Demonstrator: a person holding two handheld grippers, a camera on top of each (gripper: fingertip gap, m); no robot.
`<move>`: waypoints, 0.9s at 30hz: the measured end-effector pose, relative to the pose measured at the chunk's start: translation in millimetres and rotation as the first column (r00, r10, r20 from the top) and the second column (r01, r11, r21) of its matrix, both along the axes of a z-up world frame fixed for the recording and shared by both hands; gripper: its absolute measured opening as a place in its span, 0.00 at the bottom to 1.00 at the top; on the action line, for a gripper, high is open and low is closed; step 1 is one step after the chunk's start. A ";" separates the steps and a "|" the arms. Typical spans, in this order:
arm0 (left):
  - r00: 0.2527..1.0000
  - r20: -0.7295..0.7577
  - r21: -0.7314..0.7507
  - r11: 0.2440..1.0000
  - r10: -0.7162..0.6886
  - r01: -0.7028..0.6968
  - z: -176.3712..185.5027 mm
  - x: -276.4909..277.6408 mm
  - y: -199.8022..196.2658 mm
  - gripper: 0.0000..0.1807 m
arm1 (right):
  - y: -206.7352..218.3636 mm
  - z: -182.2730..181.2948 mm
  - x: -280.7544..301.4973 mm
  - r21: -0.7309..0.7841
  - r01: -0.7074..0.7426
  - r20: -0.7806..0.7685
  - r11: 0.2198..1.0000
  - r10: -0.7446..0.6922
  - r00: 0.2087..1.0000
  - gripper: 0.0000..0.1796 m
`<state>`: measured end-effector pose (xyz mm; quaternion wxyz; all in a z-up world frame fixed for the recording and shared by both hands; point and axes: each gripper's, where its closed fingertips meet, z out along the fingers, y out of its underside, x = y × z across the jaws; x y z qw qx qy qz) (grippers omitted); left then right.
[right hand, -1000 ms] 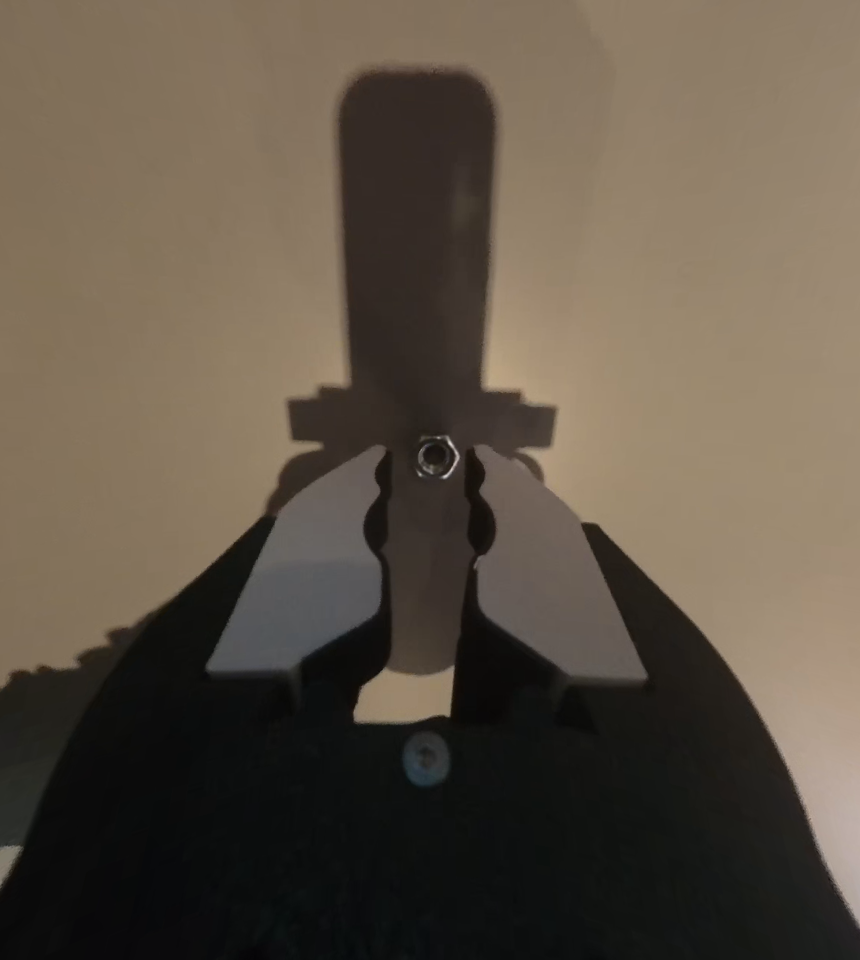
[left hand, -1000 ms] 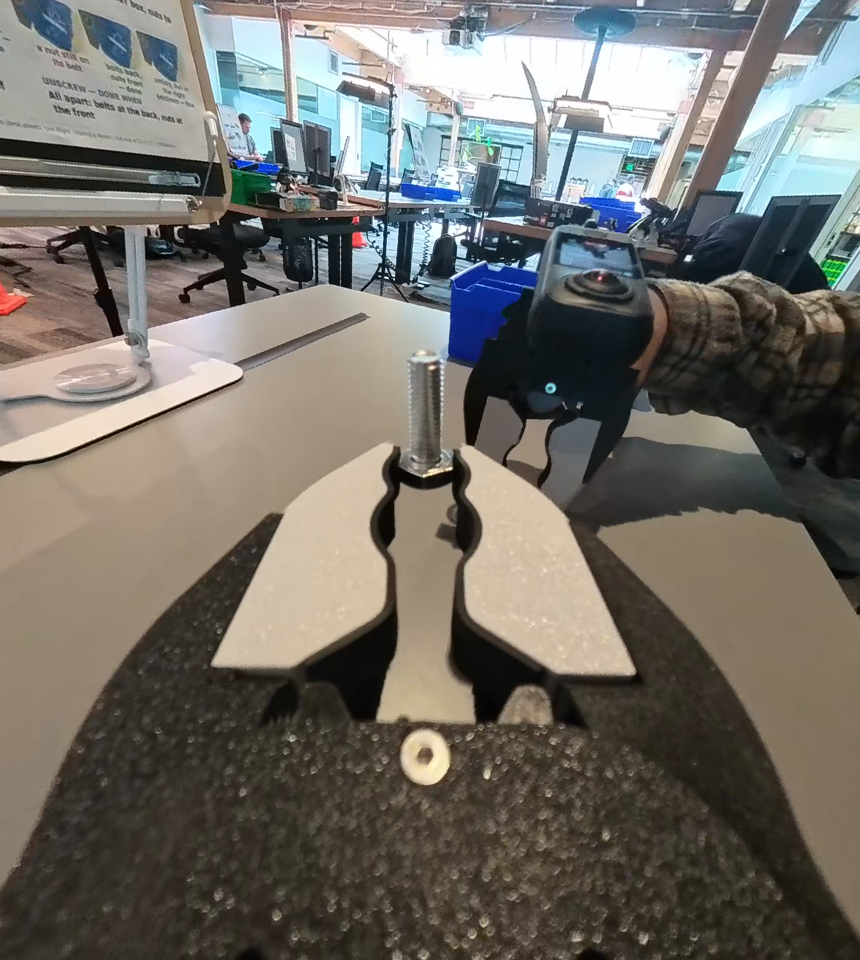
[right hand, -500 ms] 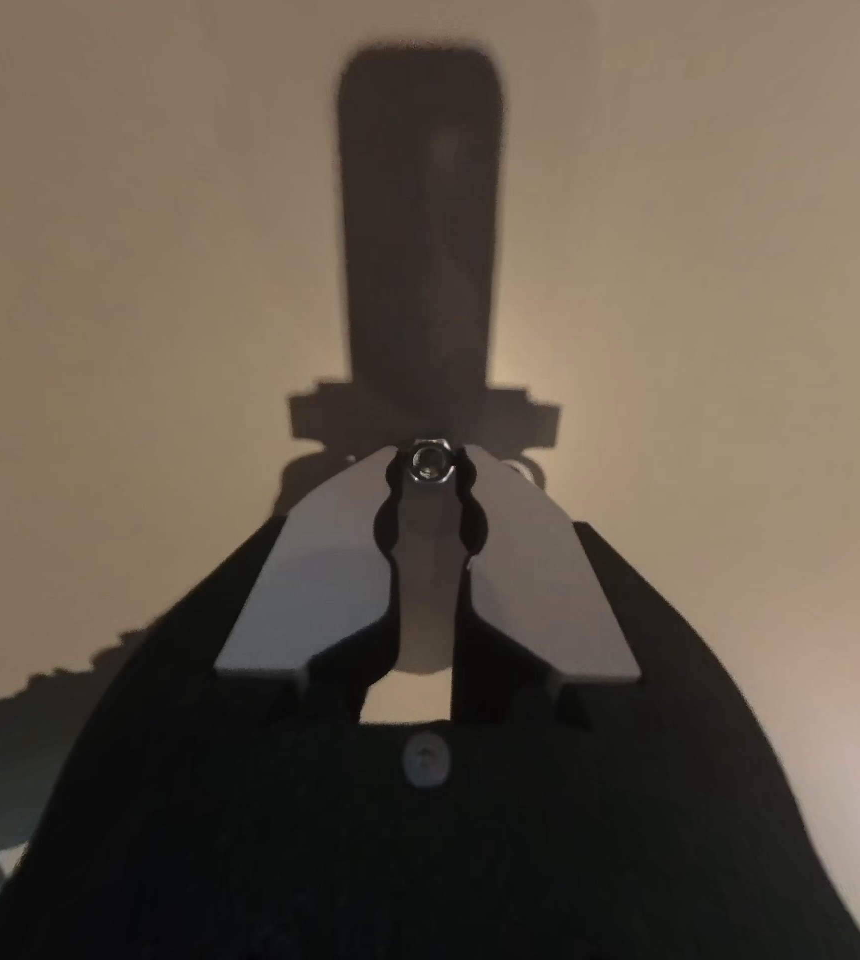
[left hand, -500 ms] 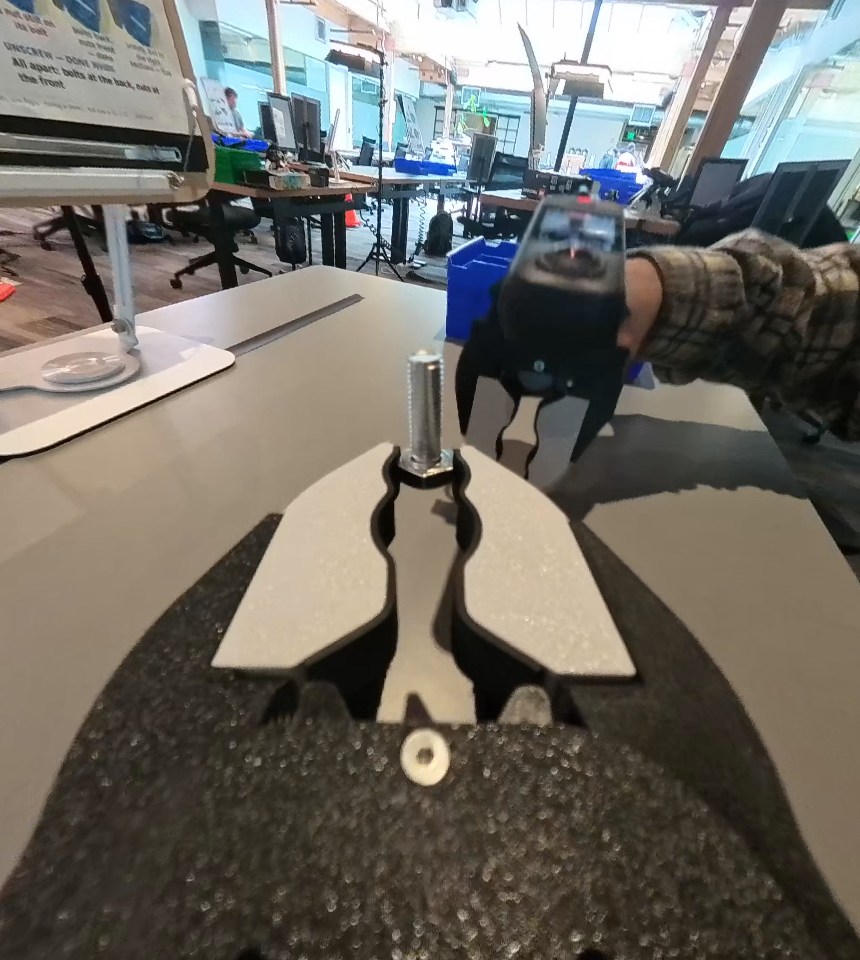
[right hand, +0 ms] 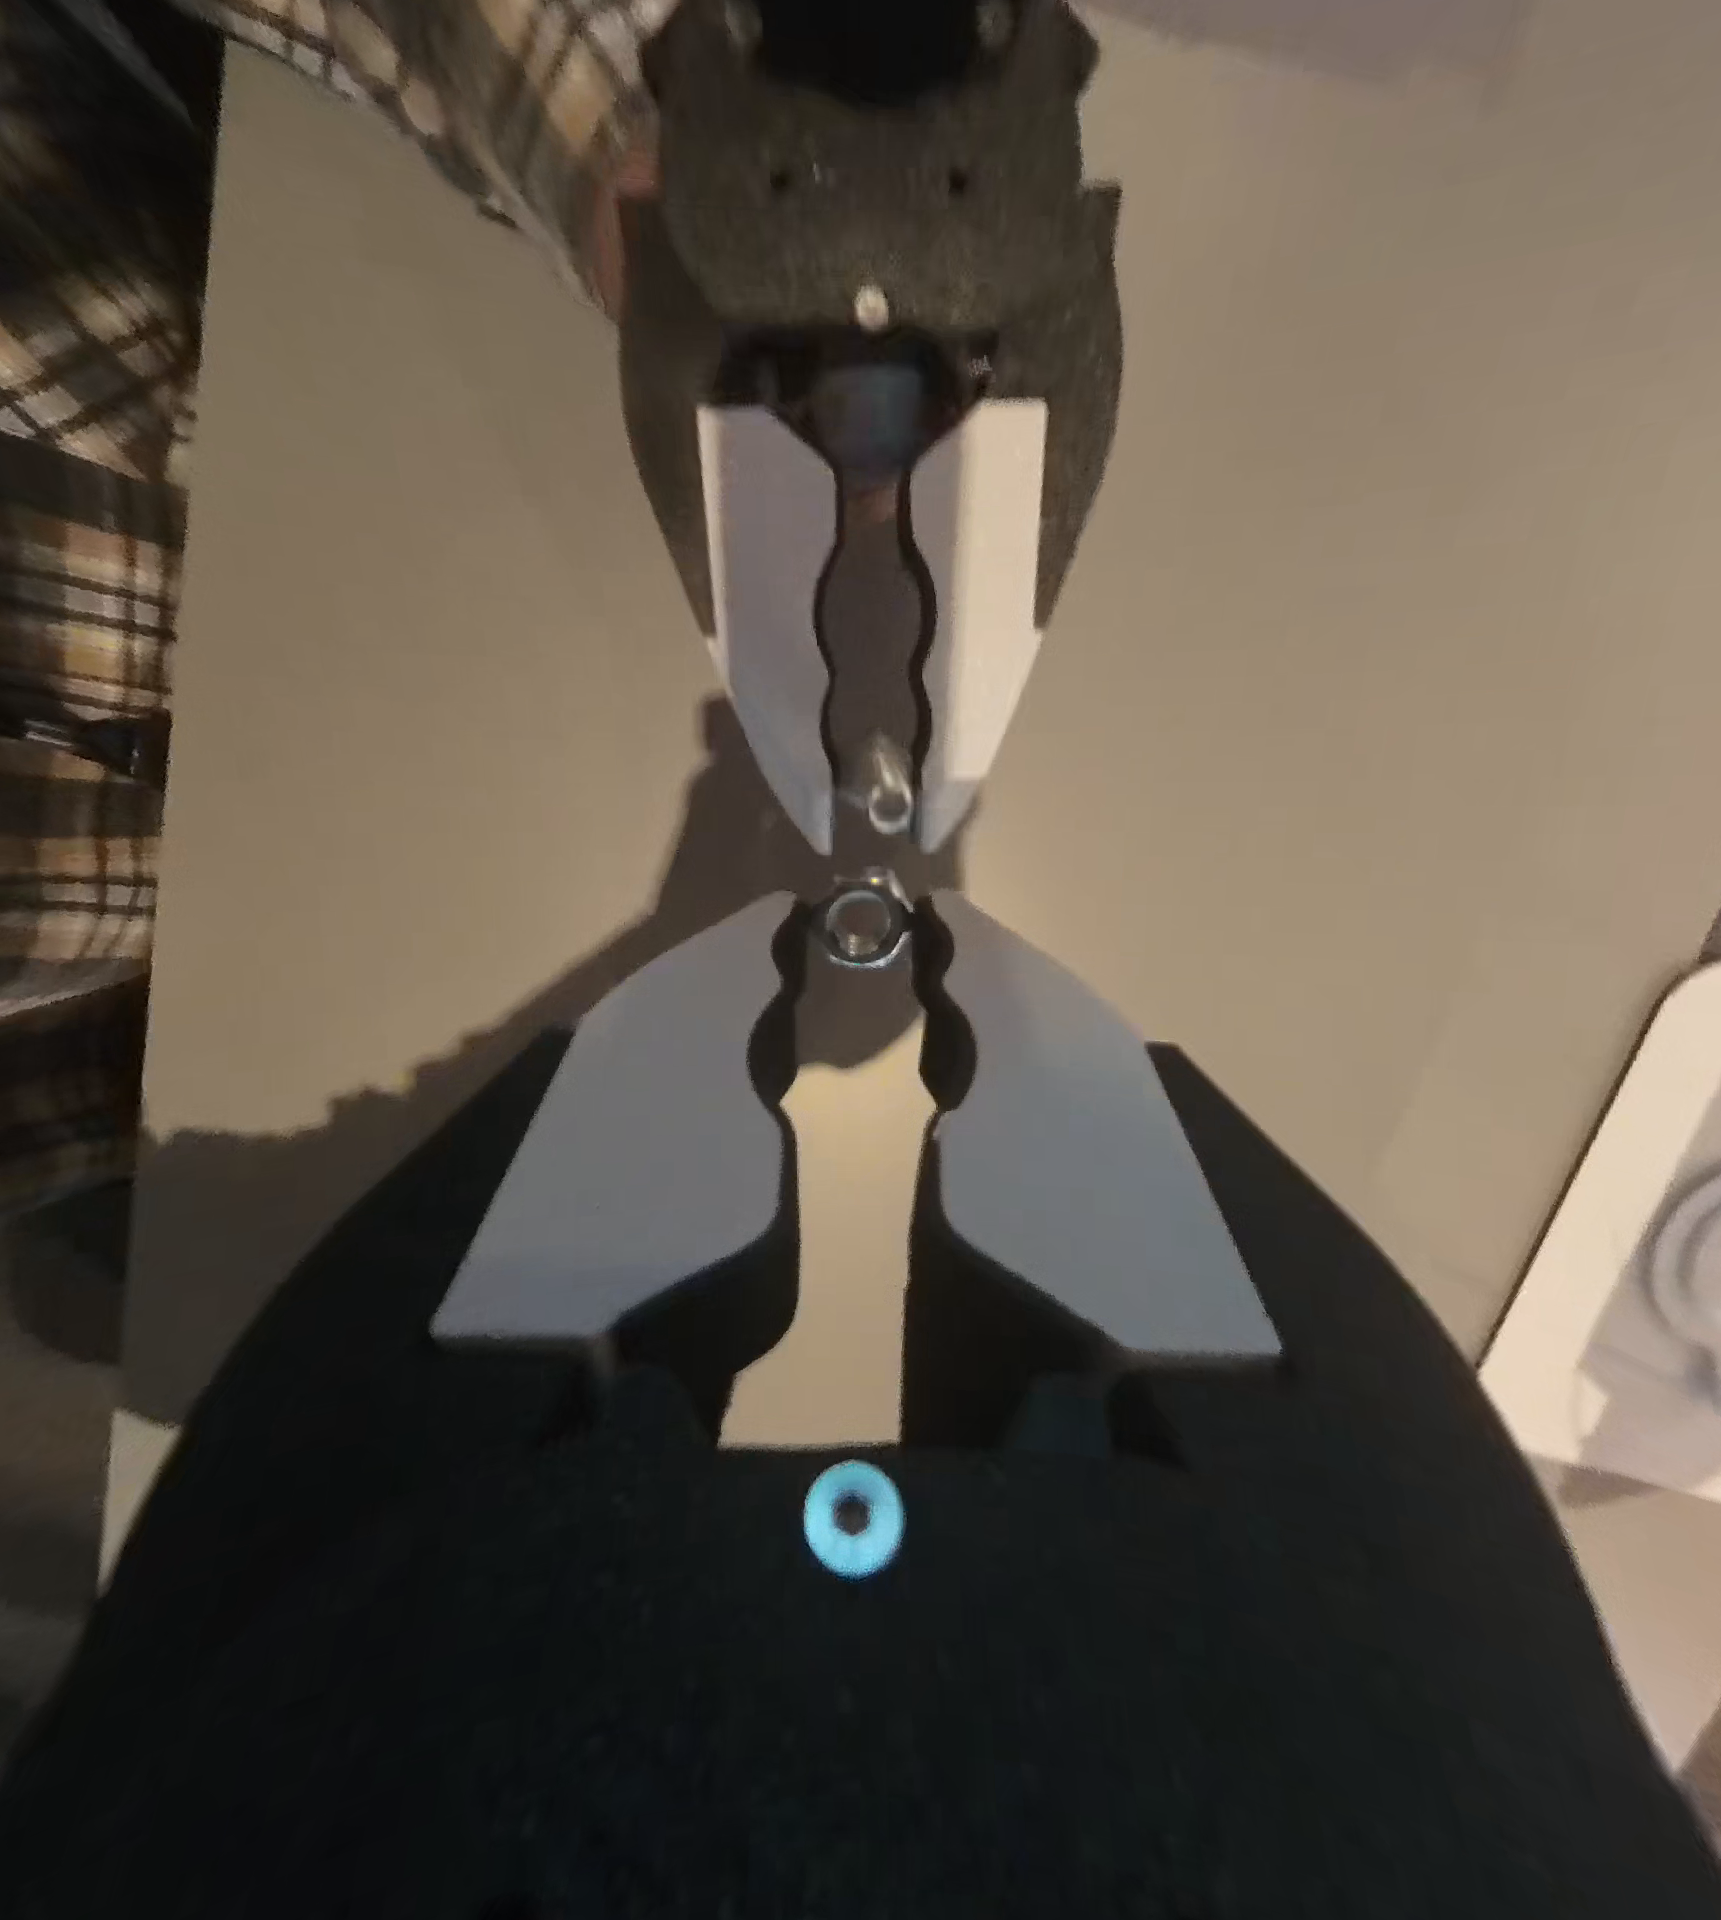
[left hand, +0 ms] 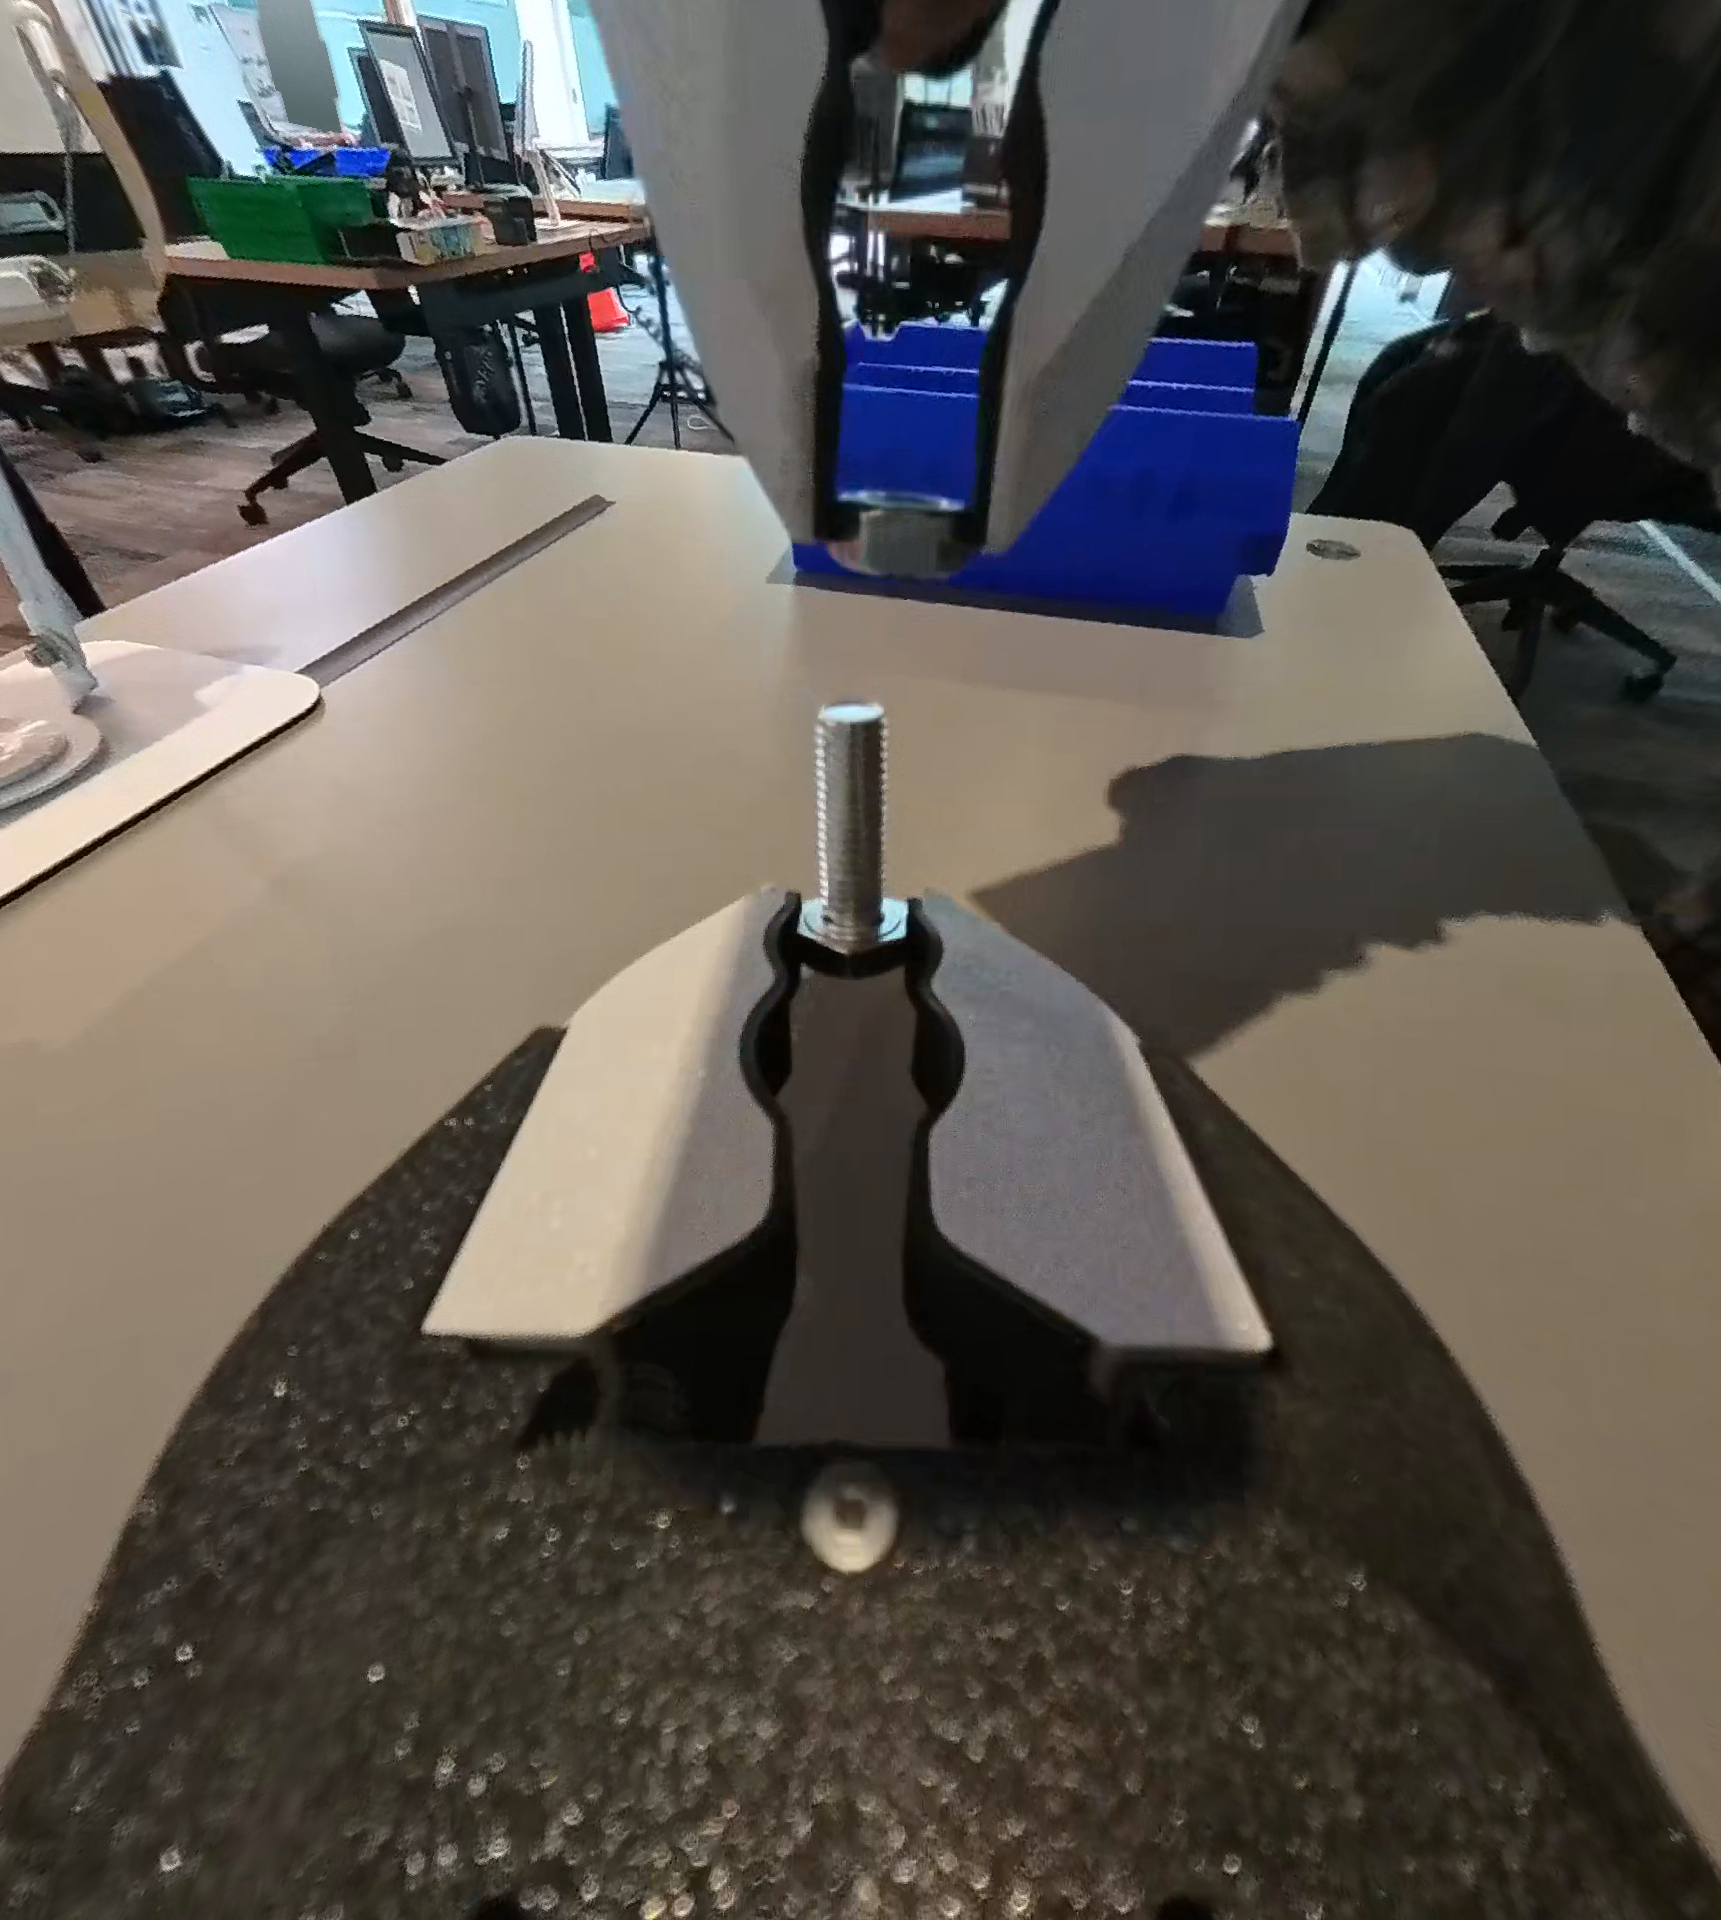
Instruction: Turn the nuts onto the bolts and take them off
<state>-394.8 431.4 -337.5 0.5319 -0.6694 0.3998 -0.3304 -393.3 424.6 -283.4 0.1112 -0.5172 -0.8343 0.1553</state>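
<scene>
The left claw (left hand: 851,940) is closed on the hexagonal head of a bolt (left hand: 850,821), which it pinches between its two tips, so that the threaded shaft stands upright with its free end up. The claw is low over the grey surface (left hand: 523,831), and the bolt is near the middle of this surface. The right claw (left hand: 903,540) comes down from the top of the left wrist view, with its fingers pointing downward, and it pinches a silver nut (left hand: 900,535) between its tips. The nut hangs above the top of the bolt and a little behind it; the two are apart and do not touch. In the right wrist view, which looks down at the surface, the nut (right hand: 858,930) sits between the tips of the right claw (right hand: 858,932) with its hole open toward the camera, and the left claw (right hand: 875,810) with the bolt (right hand: 882,790) lies just beyond it, tip to tip. A sleeve (left hand: 1583,208) with a checked pattern shows at the upper right of the left wrist view. Behind the claws a blue bin (left hand: 1147,499) stands at the far edge of the surface, and at the left there is a white stand base (left hand: 108,727) with a thin metal leg. The shadow of the arm falls on the surface at the right of the bolt.
</scene>
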 end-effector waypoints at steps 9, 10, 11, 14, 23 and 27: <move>1.000 -0.004 0.028 1.000 0.015 -0.015 5.4 -2.6 0.3 0.10 | -4.9 -6.7 -17.1 -0.024 -0.033 0.018 0.999 0.033 0.999 0.10; 1.000 -0.010 0.032 0.999 0.016 -0.015 5.3 -2.3 0.1 0.10 | -5.1 -6.7 -17.4 -0.031 -0.033 0.018 0.999 0.033 0.999 0.10; 1.000 -0.014 0.036 0.999 0.016 -0.016 5.2 -1.7 -0.2 0.10 | -4.9 -6.8 -17.8 -0.035 -0.032 0.017 0.999 0.033 0.999 0.10; 0.999 -0.024 0.051 0.998 0.024 -0.023 6.2 -0.6 -0.8 0.10 | -7.6 -7.7 -17.9 -0.057 -0.036 0.020 0.998 0.037 0.999 0.10; 0.999 -0.004 0.072 0.997 0.042 -0.041 9.7 -0.4 -1.2 0.10 | -10.8 -4.2 -20.4 -0.069 -0.038 -0.002 0.997 0.038 0.999 0.10; 0.998 0.007 0.084 0.995 0.056 -0.056 13.0 -2.2 -0.9 0.10 | -10.9 -1.3 -21.8 -0.083 -0.030 -0.035 0.996 0.028 0.999 0.10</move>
